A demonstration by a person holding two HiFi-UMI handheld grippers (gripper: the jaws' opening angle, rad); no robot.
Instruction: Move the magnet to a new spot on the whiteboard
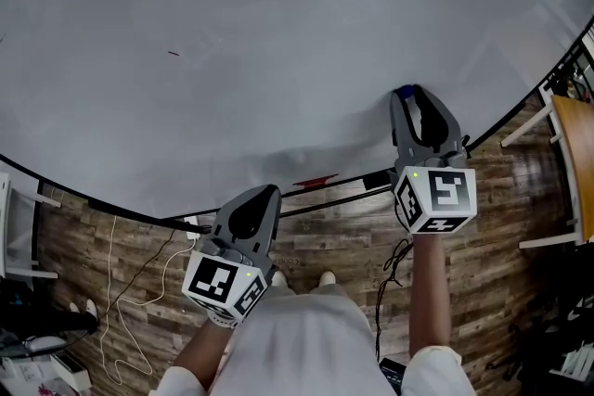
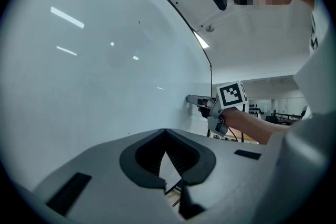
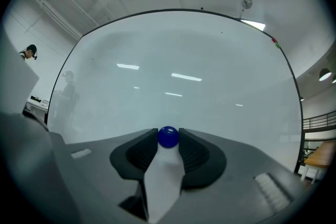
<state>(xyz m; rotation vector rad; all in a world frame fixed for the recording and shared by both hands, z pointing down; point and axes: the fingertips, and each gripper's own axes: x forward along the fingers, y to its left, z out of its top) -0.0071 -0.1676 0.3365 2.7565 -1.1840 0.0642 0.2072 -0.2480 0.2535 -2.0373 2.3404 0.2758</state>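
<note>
We reached our right tool [image 1: 414, 98] forward to the glossy white whiteboard [image 1: 278, 32] near its lower right edge, pinching the small round blue magnet [image 3: 168, 137]. Our left tool [image 1: 264, 193] hung low by the bottom edge, closed and empty.

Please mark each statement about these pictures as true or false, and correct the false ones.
1. The right gripper has a blue magnet between its jaws. True.
2. The left gripper holds a red marker. False: its jaws are together with nothing between them.
3. The whiteboard is covered with writing. False: it is almost blank.
4. The floor under the board has a wood pattern. True.
</note>
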